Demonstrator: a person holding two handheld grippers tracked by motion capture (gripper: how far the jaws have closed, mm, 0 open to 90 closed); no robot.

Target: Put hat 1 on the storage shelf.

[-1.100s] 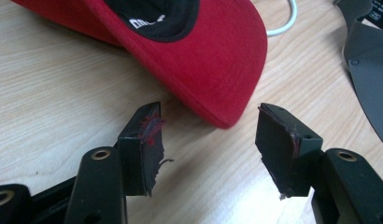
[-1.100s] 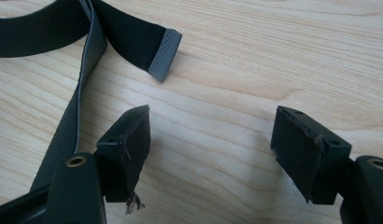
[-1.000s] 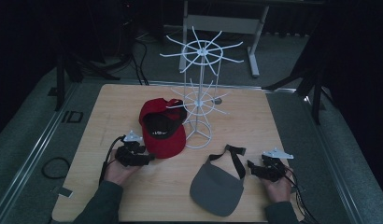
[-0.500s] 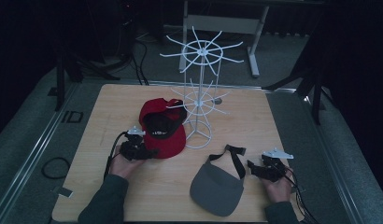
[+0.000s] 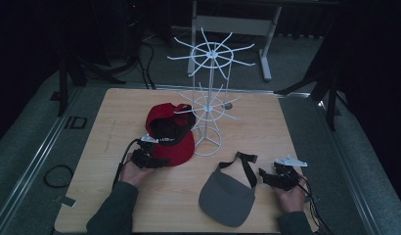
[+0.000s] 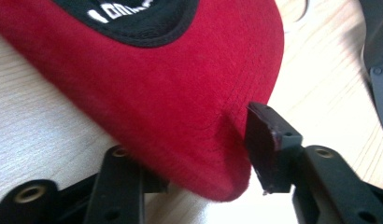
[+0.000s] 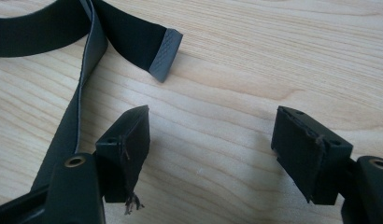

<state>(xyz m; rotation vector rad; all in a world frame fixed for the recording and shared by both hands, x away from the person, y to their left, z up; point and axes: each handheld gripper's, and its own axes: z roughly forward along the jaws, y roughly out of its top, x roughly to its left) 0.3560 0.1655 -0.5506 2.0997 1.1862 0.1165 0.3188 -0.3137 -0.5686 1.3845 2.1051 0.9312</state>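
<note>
A red cap [image 5: 171, 147] with a black inner band lies on the wooden table [image 5: 120, 112] beside the rack's foot. My left gripper [image 5: 157, 160] is at its near brim. In the left gripper view the brim [image 6: 171, 93] fills the gap of the left gripper [image 6: 199, 154]. Its jaws have just been closing; one pad [image 6: 269, 144] presses the brim's edge, which creases there, and the other pad is hidden under the brim. My right gripper [image 5: 267, 177] rests open on the table to the right of a grey visor [image 5: 227, 198]. The right gripper [image 7: 210, 126] holds nothing, with the visor's strap [image 7: 129, 37] just ahead.
A white wire hat rack [image 5: 208, 103] with radiating arms stands mid-table behind the cap. Cables trail from both grippers over the table's near edge. A dark floor and a metal stand's legs [image 5: 264, 54] lie beyond the table.
My left hand has slid right and slightly down toward the red cap, and its jaws now sit around the brim. The right hand and the visor have stayed put.
</note>
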